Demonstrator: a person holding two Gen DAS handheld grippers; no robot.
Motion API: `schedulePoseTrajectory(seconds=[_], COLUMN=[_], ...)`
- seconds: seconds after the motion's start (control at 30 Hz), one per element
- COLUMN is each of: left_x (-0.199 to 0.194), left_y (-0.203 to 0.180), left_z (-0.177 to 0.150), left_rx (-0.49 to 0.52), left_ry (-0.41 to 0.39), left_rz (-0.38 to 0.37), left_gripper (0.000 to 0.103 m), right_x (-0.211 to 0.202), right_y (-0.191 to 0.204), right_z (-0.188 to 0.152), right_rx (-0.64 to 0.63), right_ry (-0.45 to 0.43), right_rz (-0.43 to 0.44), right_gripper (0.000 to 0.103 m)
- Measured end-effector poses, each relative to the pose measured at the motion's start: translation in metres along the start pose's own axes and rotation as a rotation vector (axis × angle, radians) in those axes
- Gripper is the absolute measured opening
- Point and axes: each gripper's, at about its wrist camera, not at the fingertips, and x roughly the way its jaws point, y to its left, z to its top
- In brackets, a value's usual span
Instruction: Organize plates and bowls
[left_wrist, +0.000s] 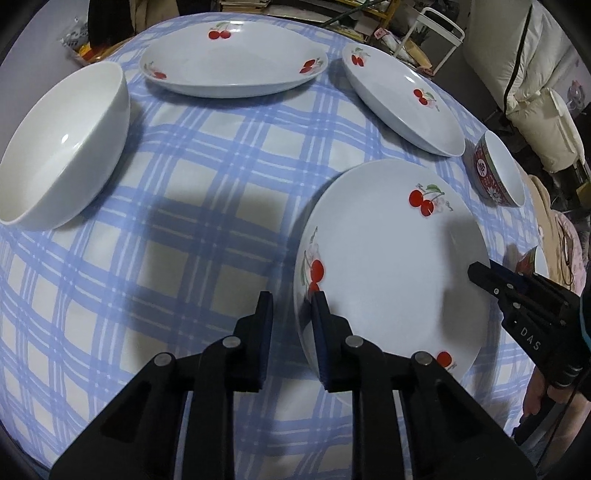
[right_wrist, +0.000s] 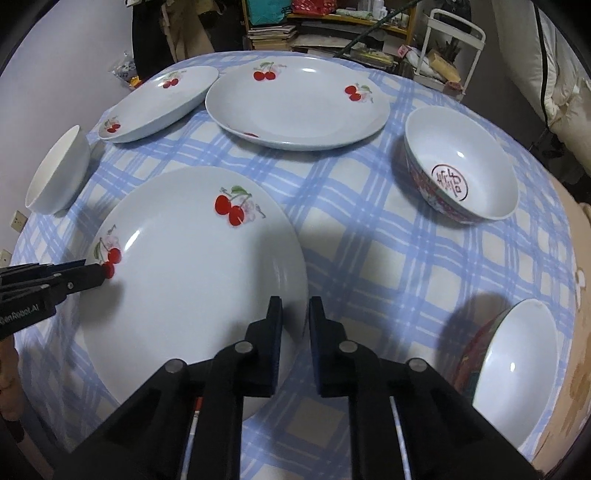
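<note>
Straddling the near cherry plate (left_wrist: 391, 273), both grippers sit at opposite edges of it. The left gripper (left_wrist: 291, 299) has its fingers parted across the plate's left rim, not squeezed onto it. The right gripper (right_wrist: 295, 306) is the same on the right rim, fingers apart with the rim in the gap. Beyond that plate on the blue checked tablecloth (left_wrist: 207, 184) are two more cherry plates (left_wrist: 232, 59) (left_wrist: 402, 103). Left of it there's a plain white bowl (left_wrist: 62, 144), right of it a red patterned bowl (right_wrist: 460, 171), and another bowl (right_wrist: 513, 373) nearer on that side.
</note>
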Motion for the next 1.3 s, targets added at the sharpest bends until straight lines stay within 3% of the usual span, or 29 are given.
schedulePoseTrajectory(seconds=[0.27, 0.4, 0.47, 0.6, 0.97, 1.1, 1.2, 1.3], left_x=[0.004, 0.001, -0.001, -0.005, -0.017, -0.026, -0.034, -0.042], left_y=[0.005, 0.001, -0.005, -0.017, 0.003, 0.007, 0.003, 0.007], left_z=[-0.001, -0.005, -0.006, -0.014, -0.031, -0.041, -0.052, -0.056], left_rx=[-0.047, -0.011, 0.024, 0.099, 0.040, 0.067, 0.087, 0.066], left_ry=[-0.012, -0.031, -0.034, -0.057, -0.015, -0.018, -0.017, -0.021], left_rz=[-0.023, -0.007, 0.003, 0.097, 0.061, 0.130, 0.154, 0.154], left_gripper=[0.021, 0.019, 0.011, 0.013, 0.013, 0.013, 0.014, 0.014], right_x=[-0.001, -0.002, -0.003, -0.004, -0.010, -0.013, -0.013, -0.012], right_y=[0.009, 0.011, 0.008, 0.002, 0.004, 0.007, 0.025, 0.032], right_z=[-0.006, -0.007, -0.008, -0.011, -0.022, -0.027, -0.031, -0.034], right_rx=[-0.073, -0.070, -0.044, 0.024, 0.149, 0.182, 0.105, 0.091], right_ry=[-0.052, -0.061, -0.060, -0.054, -0.083, -0.060, -0.036, -0.019], right_rz=[-0.035, -0.043, -0.021, 0.047, 0.146, 0.255, 0.171, 0.176], right_gripper=[0.016, 0.017, 0.017, 0.017, 0.017, 0.017, 0.017, 0.017])
